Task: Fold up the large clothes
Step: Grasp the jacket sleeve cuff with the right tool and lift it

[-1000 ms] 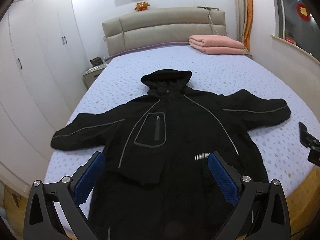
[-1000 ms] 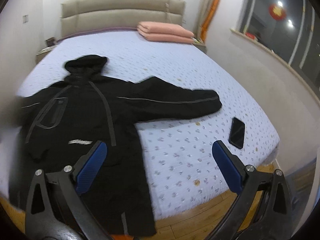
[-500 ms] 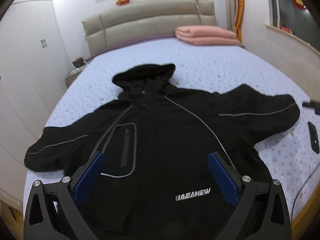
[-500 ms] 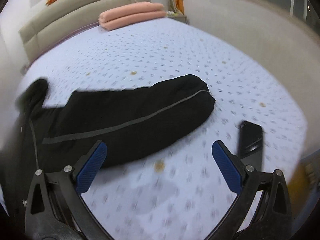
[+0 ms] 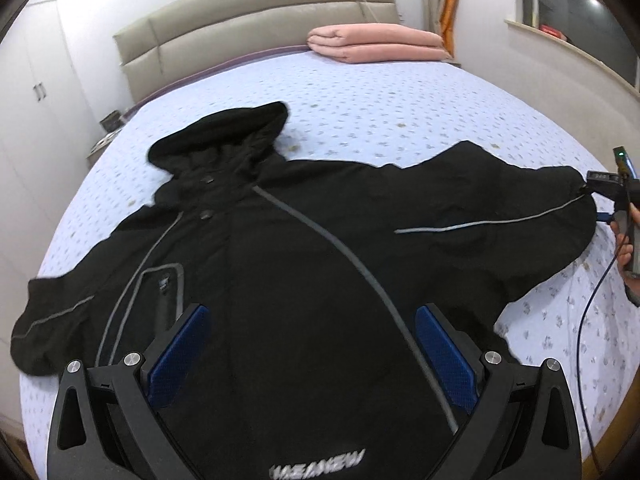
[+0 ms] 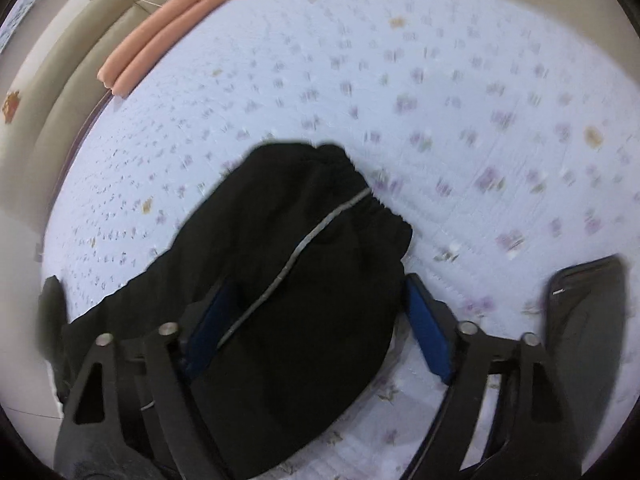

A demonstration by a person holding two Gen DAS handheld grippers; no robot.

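Observation:
A large black hooded jacket (image 5: 304,264) with grey piping lies spread face up on the bed, hood toward the headboard, both sleeves out to the sides. My left gripper (image 5: 312,352) is open and hovers above the jacket's chest. My right gripper (image 6: 316,328) is open, with its blue pads either side of the jacket's right sleeve (image 6: 304,264) just behind the elastic cuff (image 6: 360,184). In the left wrist view the right gripper's body shows at that sleeve's cuff end (image 5: 608,192).
The bed (image 5: 400,120) has a pale lilac flowered cover. Folded pink bedding (image 5: 376,44) lies by the beige headboard (image 5: 256,20). A black phone (image 6: 588,320) lies on the bed right of the sleeve. White wardrobes (image 5: 36,100) stand left; a window sill (image 5: 568,48) is on the right.
Both grippers have moved forward and lower over the bed. The right gripper swung down onto the right sleeve, which now lies between its open pads. The left gripper came closer over the chest.

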